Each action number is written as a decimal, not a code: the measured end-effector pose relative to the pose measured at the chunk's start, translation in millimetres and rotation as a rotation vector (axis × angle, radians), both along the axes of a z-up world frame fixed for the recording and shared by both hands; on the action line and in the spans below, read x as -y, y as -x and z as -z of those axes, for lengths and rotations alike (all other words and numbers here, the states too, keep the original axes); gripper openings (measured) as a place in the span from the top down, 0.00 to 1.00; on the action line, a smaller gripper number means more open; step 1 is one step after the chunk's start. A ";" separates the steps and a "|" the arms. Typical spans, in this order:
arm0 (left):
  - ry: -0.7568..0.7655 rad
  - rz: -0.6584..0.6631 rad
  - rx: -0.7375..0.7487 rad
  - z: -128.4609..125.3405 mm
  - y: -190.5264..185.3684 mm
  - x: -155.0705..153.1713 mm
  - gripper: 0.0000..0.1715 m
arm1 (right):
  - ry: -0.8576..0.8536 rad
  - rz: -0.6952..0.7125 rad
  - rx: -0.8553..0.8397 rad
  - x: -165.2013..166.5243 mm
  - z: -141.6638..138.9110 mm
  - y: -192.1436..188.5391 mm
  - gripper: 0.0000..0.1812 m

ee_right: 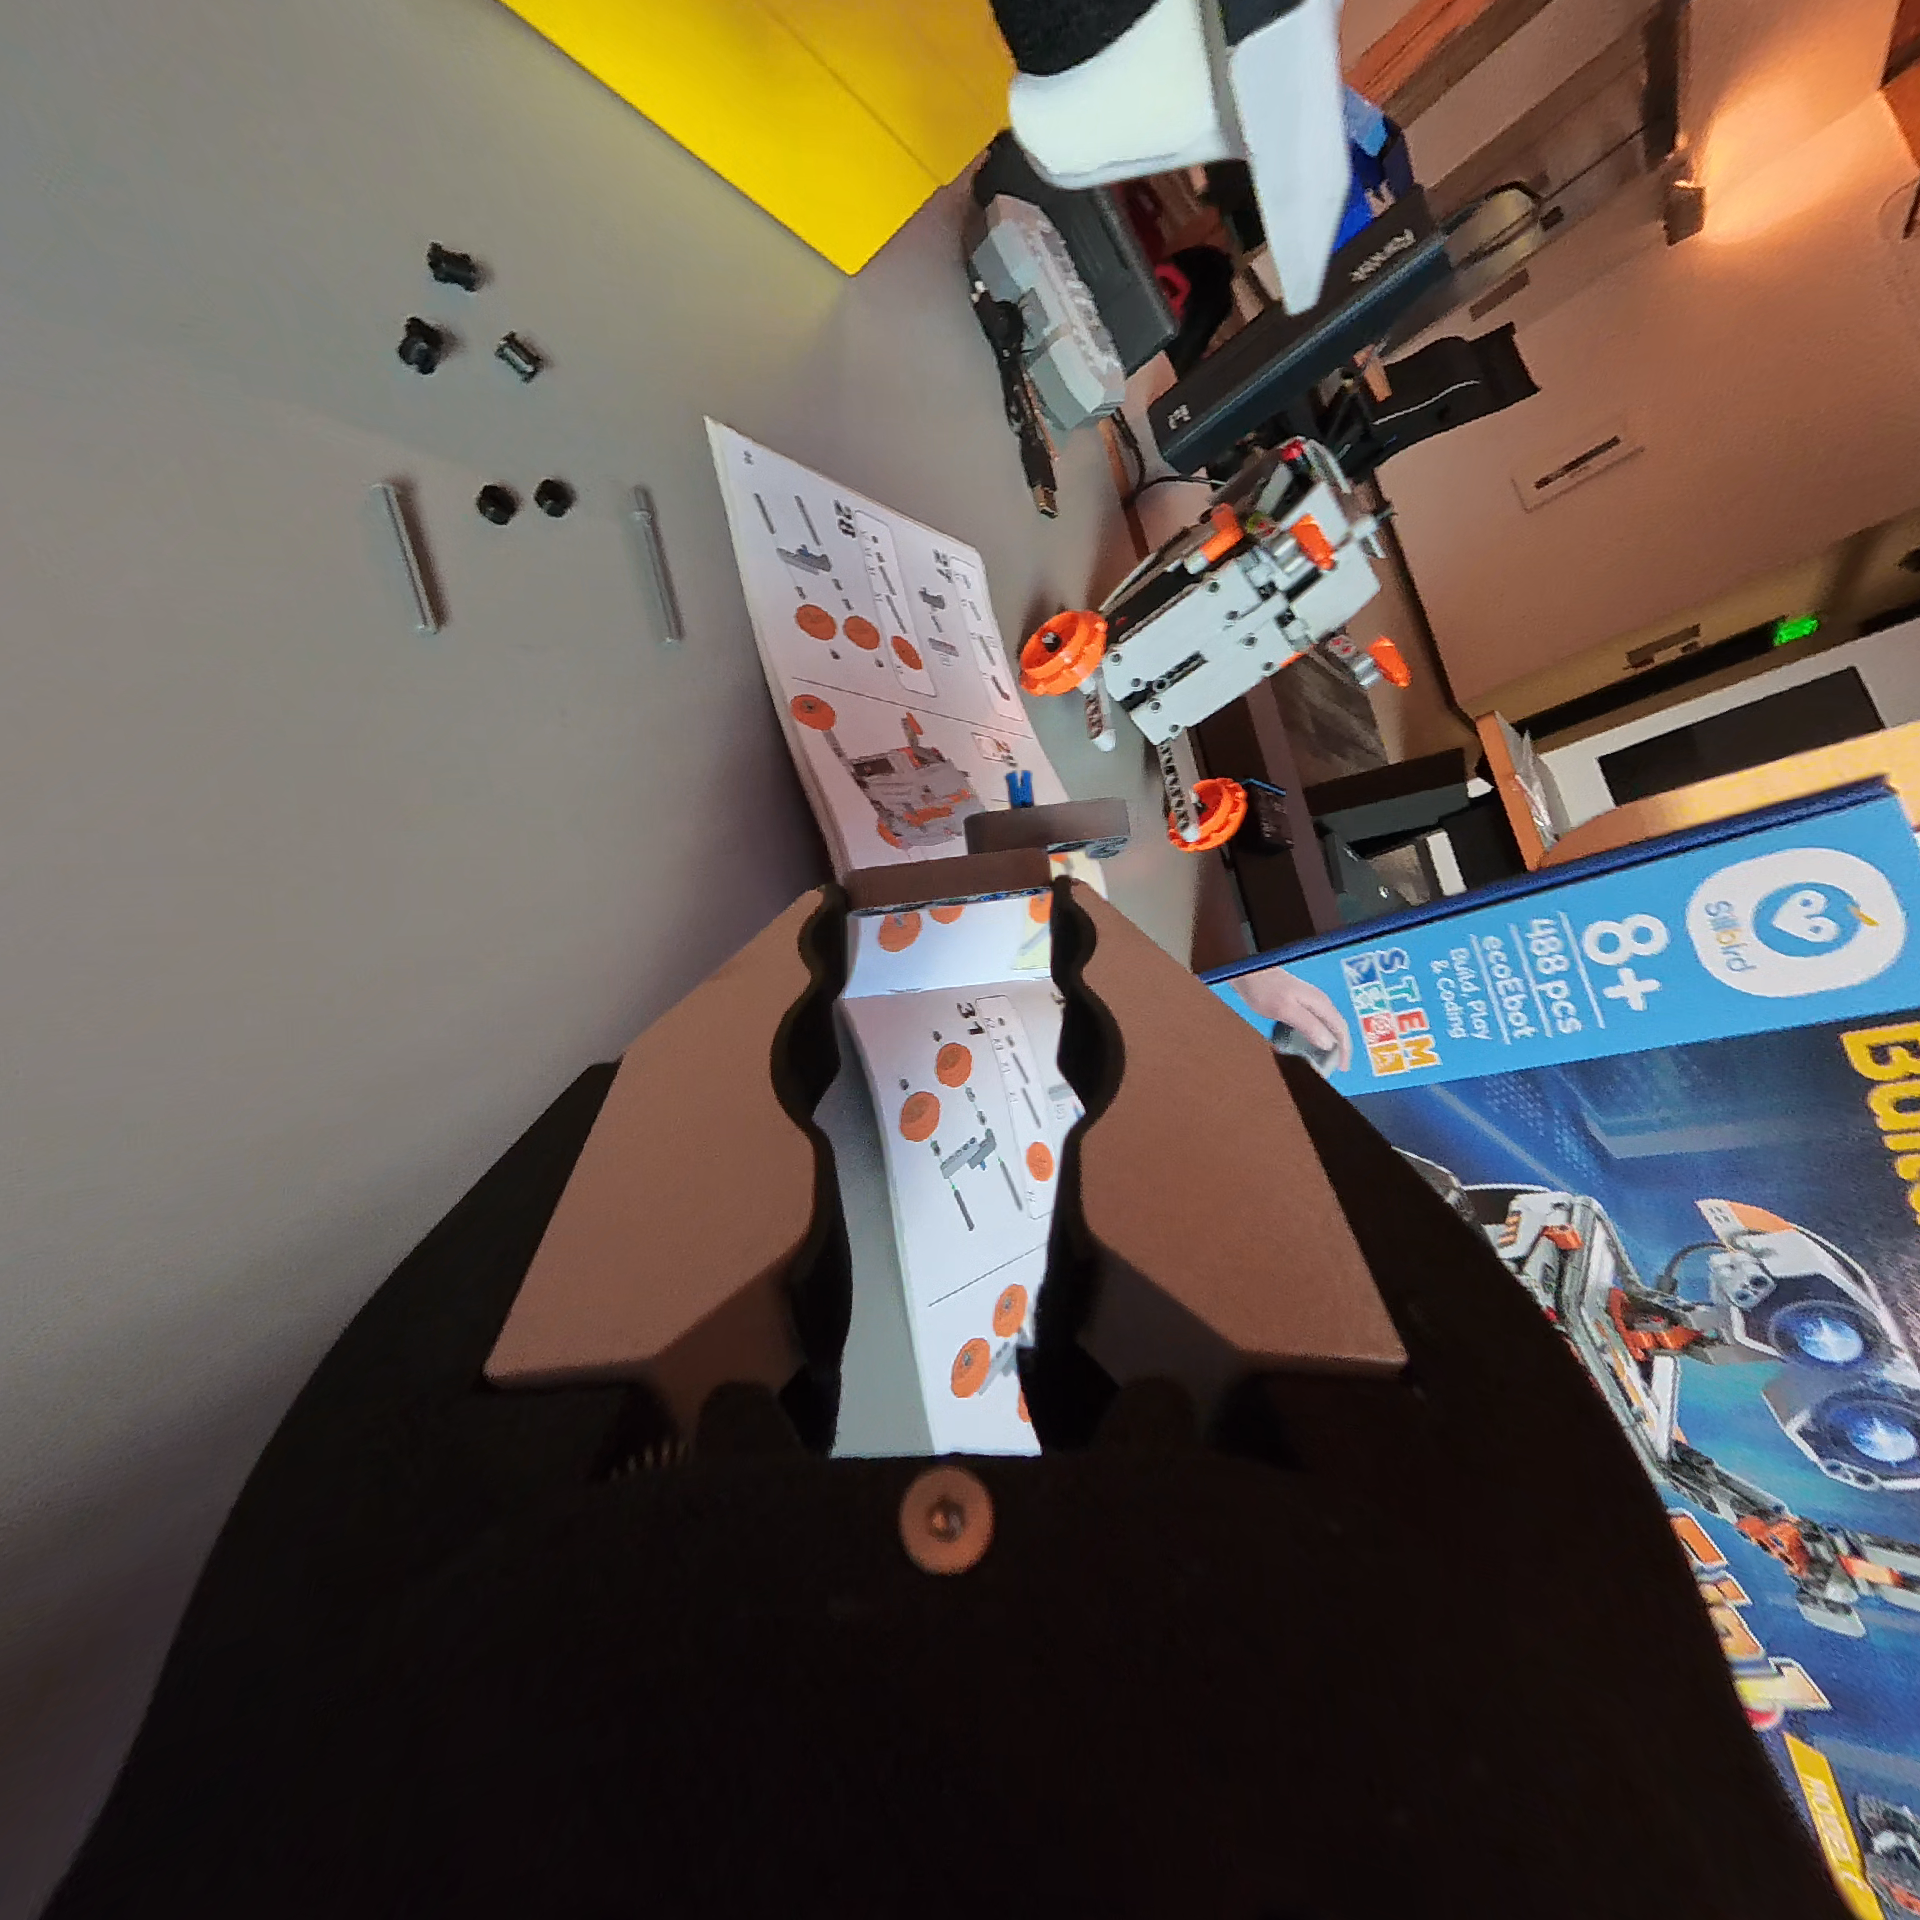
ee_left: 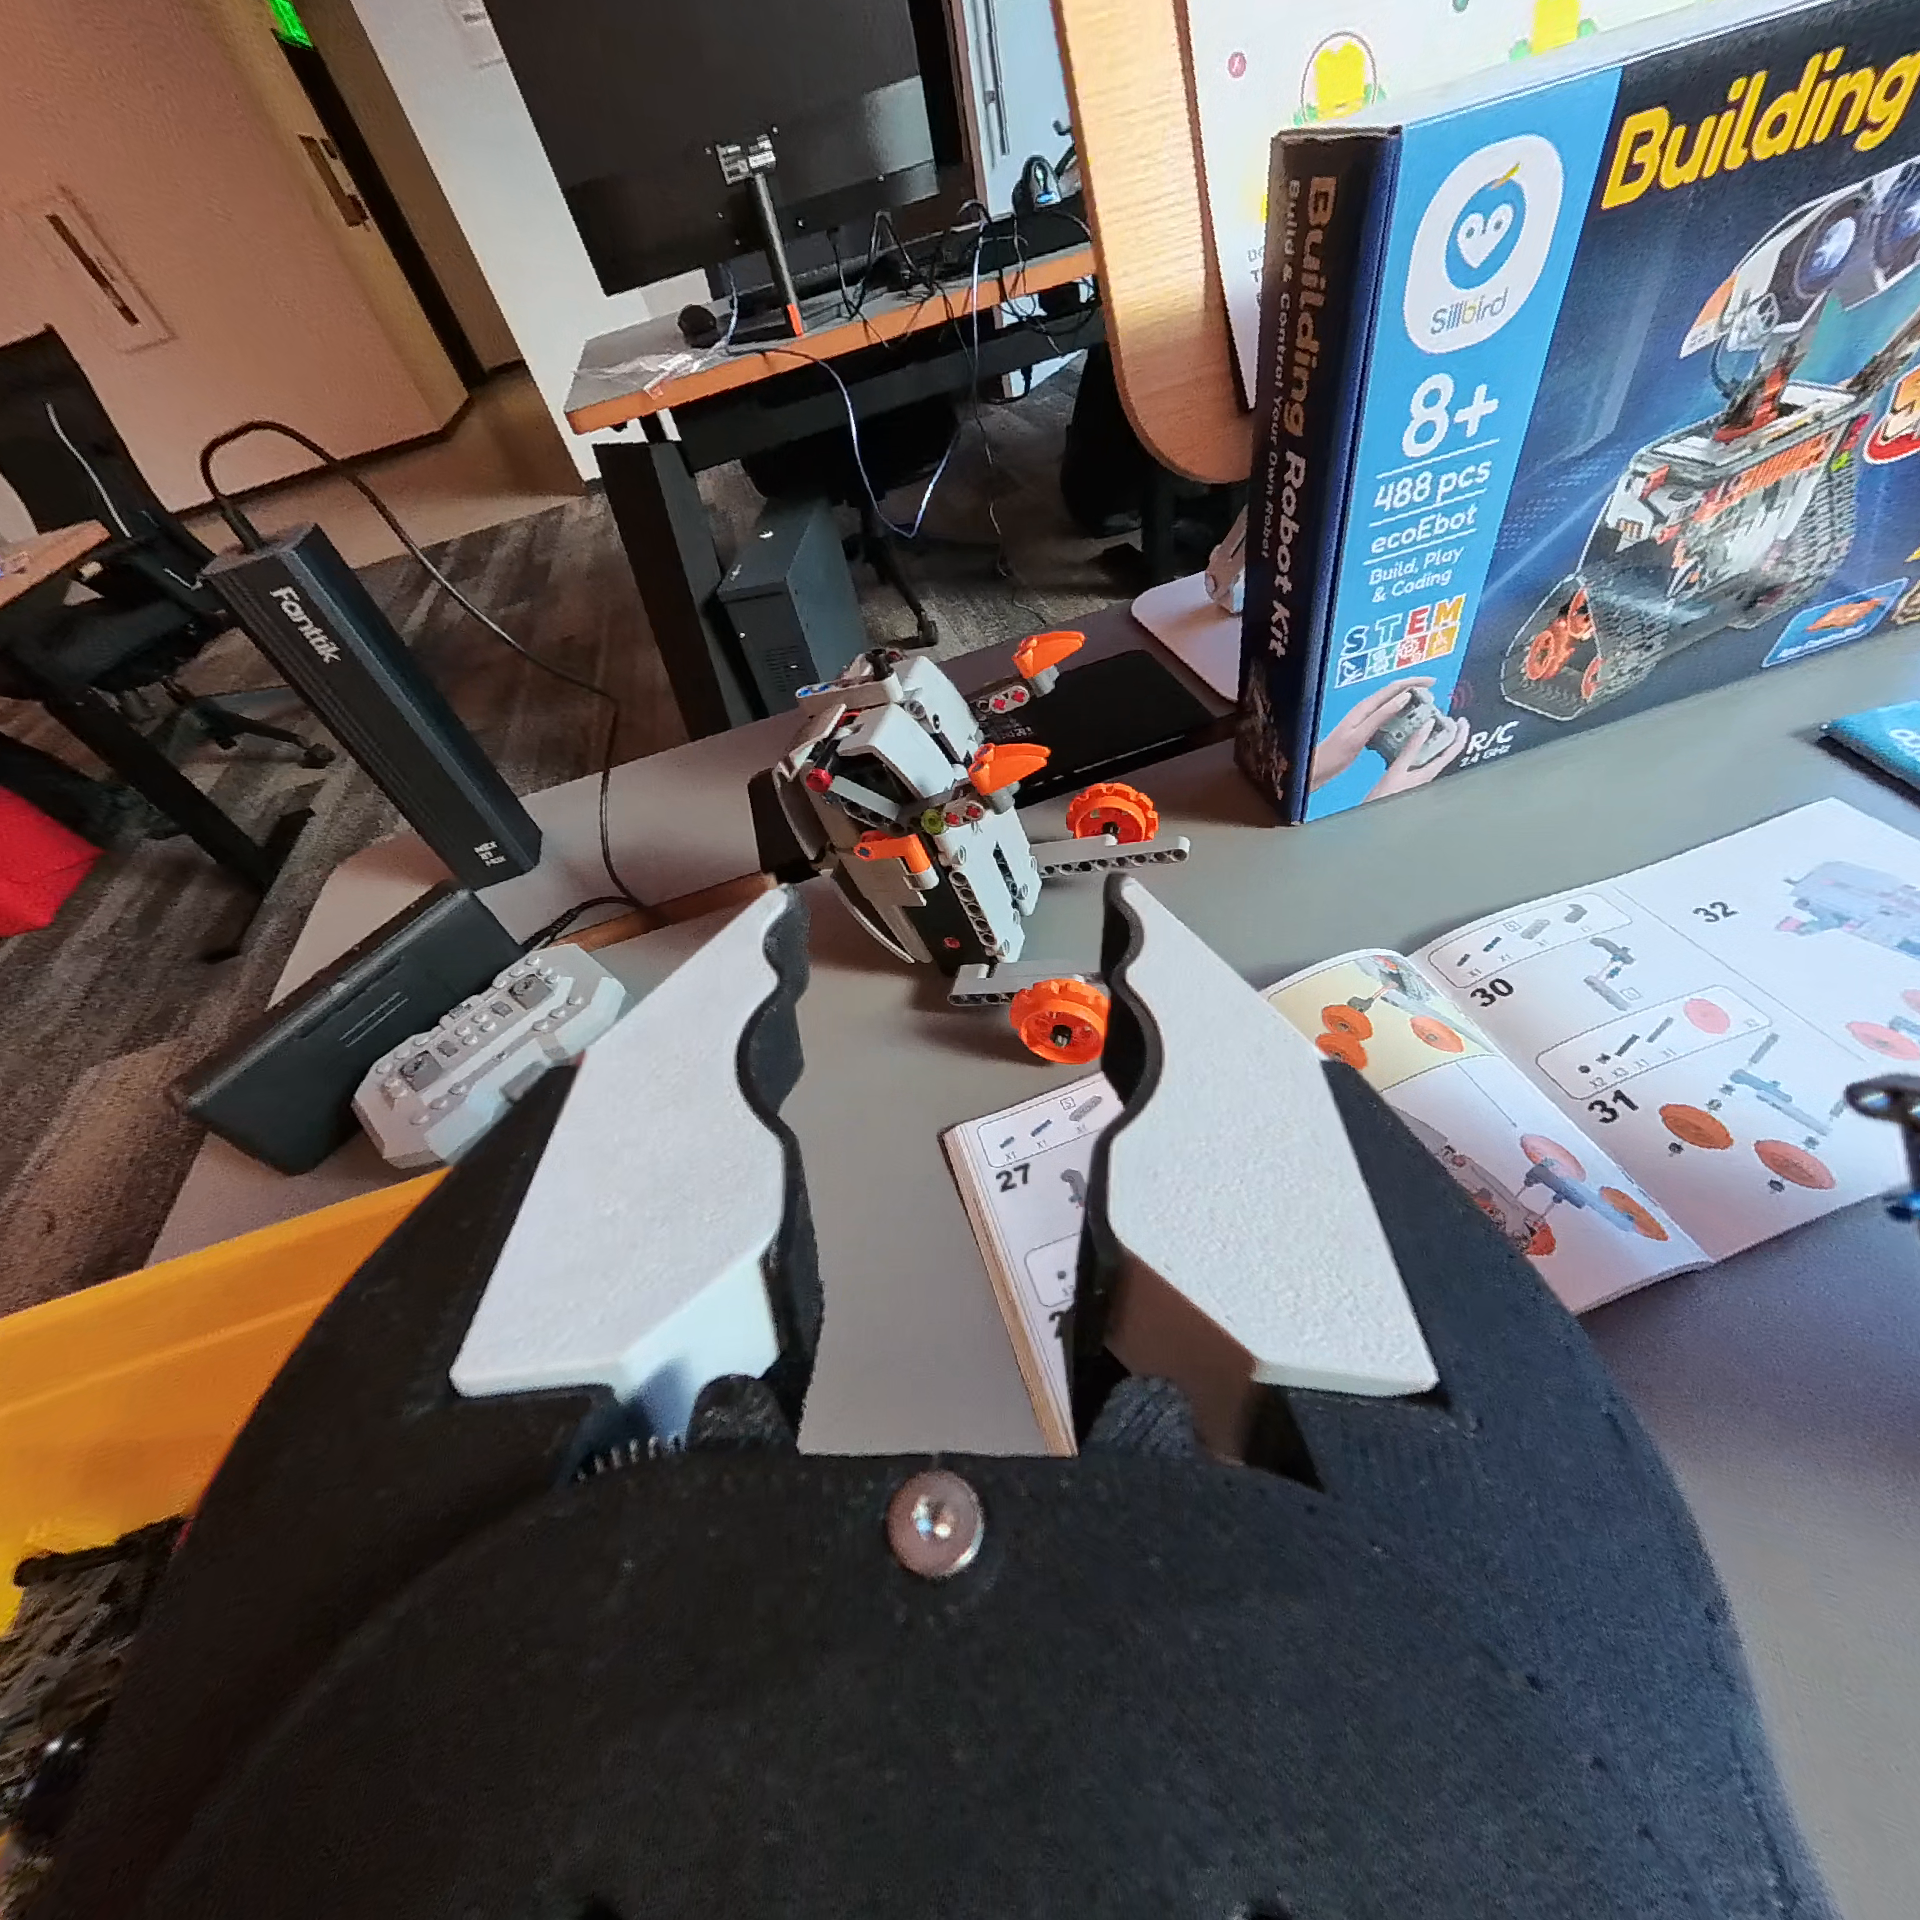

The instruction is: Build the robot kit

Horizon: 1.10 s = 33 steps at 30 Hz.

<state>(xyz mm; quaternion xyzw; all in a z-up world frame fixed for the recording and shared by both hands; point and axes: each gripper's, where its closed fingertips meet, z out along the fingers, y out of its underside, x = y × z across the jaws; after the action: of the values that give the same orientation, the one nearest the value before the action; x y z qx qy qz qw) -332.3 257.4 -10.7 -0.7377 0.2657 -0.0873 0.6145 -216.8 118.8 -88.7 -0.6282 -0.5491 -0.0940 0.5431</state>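
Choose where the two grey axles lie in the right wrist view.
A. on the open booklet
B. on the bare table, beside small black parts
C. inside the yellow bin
B: both grey axles lie on the bare table, beside the small black parts.

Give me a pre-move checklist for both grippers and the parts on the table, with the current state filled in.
1. Left gripper open and empty: ok.
2. Right gripper has its part: ok, a grey beam spans its tips; how firmly, cannot tell.
3. Model upright: not ok, it lies tilted beyond the left gripper's tips.
4. Bare table between left gripper and model: ok.
5. Booklet open: ok, under the right gripper.
6. Loose axles and black pins apart from each other: ok.
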 end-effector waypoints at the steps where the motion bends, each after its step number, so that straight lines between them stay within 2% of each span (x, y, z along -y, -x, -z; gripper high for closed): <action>1: 0.009 0.004 0.007 1.4 -0.5 -0.2 0.68 | 0.012 -0.010 0.011 1.9 3.0 1.8 0.79; 5: 0.030 0.008 0.010 6.1 0.3 -2.3 0.69 | 0.018 -0.007 0.054 4.3 8.4 2.8 0.79; 7: 0.050 0.011 0.005 8.7 0.8 -2.4 0.69 | 0.079 -0.043 0.030 12.7 12.9 10.0 0.79; 11: 0.132 0.073 0.108 9.2 -4.9 2.6 0.70 | 0.509 -0.165 -0.180 54.5 34.1 38.9 0.79; 13: 0.166 0.093 0.181 6.5 -4.8 3.6 0.69 | 0.591 -0.167 -0.203 61.5 38.7 42.1 0.79; 19: 0.158 0.051 0.230 1.9 12.0 -3.6 0.69 | 0.665 -0.147 -0.150 70.2 52.6 41.2 0.79; 28: 0.197 0.053 0.218 14.4 10.1 -7.8 0.69 | 0.677 -0.119 -0.094 68.9 64.3 34.9 0.79; 33: 0.197 0.060 0.219 13.1 9.9 -6.8 0.70 | 0.692 -0.113 -0.093 68.4 68.4 34.3 0.79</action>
<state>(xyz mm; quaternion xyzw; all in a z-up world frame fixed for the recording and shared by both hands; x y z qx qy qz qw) -342.3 264.2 -23.8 -0.7722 0.2092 -0.2112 0.5616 -251.1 50.4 -157.1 -0.7472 -0.5572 0.1564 0.3267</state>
